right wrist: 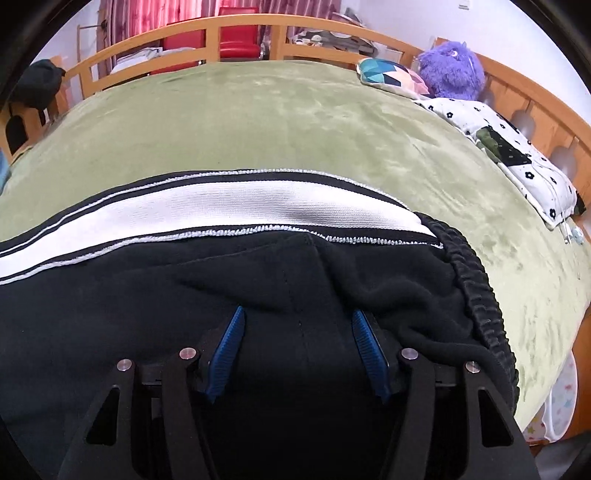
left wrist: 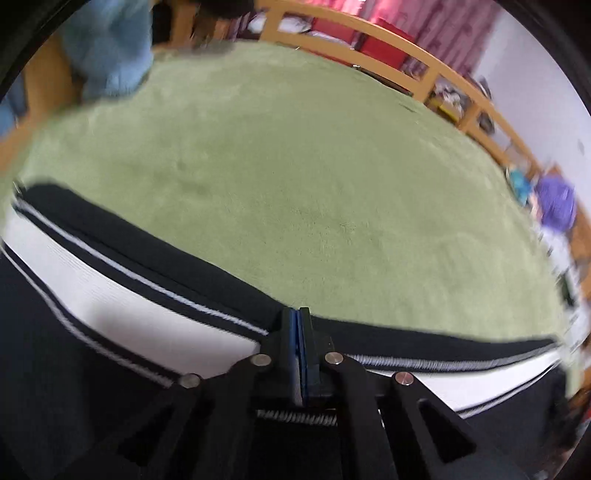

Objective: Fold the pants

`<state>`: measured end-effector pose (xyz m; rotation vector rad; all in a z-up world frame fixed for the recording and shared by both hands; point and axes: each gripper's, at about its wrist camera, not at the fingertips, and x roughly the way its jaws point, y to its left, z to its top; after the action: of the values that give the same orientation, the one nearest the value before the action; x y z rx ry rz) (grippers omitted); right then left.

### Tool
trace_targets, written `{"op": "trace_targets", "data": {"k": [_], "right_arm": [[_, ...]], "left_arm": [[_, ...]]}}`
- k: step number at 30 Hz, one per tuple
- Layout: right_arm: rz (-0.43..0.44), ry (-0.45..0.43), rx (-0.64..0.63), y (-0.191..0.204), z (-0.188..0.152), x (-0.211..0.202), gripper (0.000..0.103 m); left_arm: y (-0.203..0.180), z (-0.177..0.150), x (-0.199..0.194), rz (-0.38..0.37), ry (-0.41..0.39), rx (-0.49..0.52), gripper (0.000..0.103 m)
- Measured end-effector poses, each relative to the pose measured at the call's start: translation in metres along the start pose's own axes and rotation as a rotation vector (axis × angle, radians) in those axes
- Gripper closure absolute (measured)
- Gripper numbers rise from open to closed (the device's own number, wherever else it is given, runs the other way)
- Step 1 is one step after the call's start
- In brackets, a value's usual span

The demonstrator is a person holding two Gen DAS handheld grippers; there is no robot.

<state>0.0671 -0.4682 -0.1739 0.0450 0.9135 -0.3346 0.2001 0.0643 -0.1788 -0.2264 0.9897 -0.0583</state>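
My left gripper [left wrist: 300, 325] is clamped, I think, on the pants [right wrist: 110, 314] at the bed's [right wrist: 258, 129] near edge; my right gripper's [right wrist: 297, 332] fingers stand apart over the waistband and should pinch both layers.

A plush olive-green blanket [right wrist: 295, 122] covers the bed. Around it runs a light wooden slatted bed rail [right wrist: 258, 22]. Beyond the rail's far side stand two glossy red chairs [right wrist: 236, 37] before pink striped curtains [right wrist: 122, 18]. At the blanket's right edge lie a fuzzy purple plush toy [right wrist: 452, 70], a geometric teal-and-pink cushion [right wrist: 391, 75] and a white flower-print quilt [right wrist: 517, 155]. White walls [left wrist: 535, 74] rise behind the rail.
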Motion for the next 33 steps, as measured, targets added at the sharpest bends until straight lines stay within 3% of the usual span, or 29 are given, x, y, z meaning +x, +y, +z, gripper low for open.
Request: {"op": "trace_targets", "data": {"k": [1, 4, 5, 6, 8, 13, 16, 21, 24, 25, 26, 27, 28, 29, 31, 33], "right_arm": [[0.012, 0.000, 0.004, -0.002, -0.002, -0.006, 0.044], [0.019, -0.017, 0.012, -0.004, -0.014, -0.031, 0.044], [0.017, -0.028, 0.013, -0.006, -0.018, -0.040, 0.043], [0.017, -0.047, 0.015, -0.009, -0.025, -0.052, 0.039], [0.012, -0.090, 0.033, -0.018, -0.039, -0.078, 0.028], [-0.011, -0.072, 0.195, -0.056, -0.074, -0.100, 0.024], [0.109, -0.038, 0.361, -0.082, -0.091, -0.085, 0.024], [0.287, -0.113, 0.536, -0.098, -0.088, -0.070, 0.023], [0.330, -0.053, 0.625, -0.097, -0.076, -0.037, 0.019], [0.320, -0.073, 0.643, -0.096, -0.074, -0.034, 0.023], [0.308, -0.092, 0.637, -0.096, -0.073, -0.035, 0.055], [0.237, -0.117, 0.568, -0.093, -0.066, -0.040, 0.076], [0.249, -0.131, 0.499, -0.092, -0.059, -0.044, 0.079], [0.269, -0.152, 0.487, -0.093, -0.057, -0.049, 0.087], [0.335, -0.205, 0.529, -0.104, -0.042, -0.061, 0.090], [0.354, -0.220, 0.491, -0.111, -0.017, -0.070, 0.091]], "left_arm": [[-0.002, -0.002, -0.003, 0.002, 0.001, 0.013, 0.091], [-0.005, -0.016, -0.019, -0.035, -0.007, 0.032, 0.061], [-0.007, -0.020, -0.023, -0.048, -0.011, 0.031, 0.043], [-0.011, -0.029, -0.028, -0.066, -0.014, 0.033, 0.032], [-0.020, -0.035, -0.032, -0.093, -0.005, 0.048, 0.032], [-0.050, -0.045, -0.026, -0.152, 0.046, 0.056, 0.032], [-0.064, -0.054, -0.027, -0.132, 0.046, 0.082, 0.029], [-0.086, -0.066, -0.029, -0.125, 0.057, 0.147, 0.027], [-0.090, -0.067, -0.023, -0.094, 0.057, 0.153, 0.025], [-0.089, -0.068, -0.021, -0.091, 0.058, 0.150, 0.025], [-0.088, -0.067, -0.019, -0.088, 0.061, 0.150, 0.024], [-0.089, -0.068, -0.016, -0.079, 0.062, 0.156, 0.024], [-0.090, -0.069, -0.014, -0.069, 0.064, 0.162, 0.023], [-0.092, -0.070, -0.013, -0.057, 0.064, 0.171, 0.023], [-0.097, -0.070, -0.014, -0.041, 0.056, 0.186, 0.023], [-0.099, -0.070, -0.014, -0.056, 0.062, 0.188, 0.023]]}}
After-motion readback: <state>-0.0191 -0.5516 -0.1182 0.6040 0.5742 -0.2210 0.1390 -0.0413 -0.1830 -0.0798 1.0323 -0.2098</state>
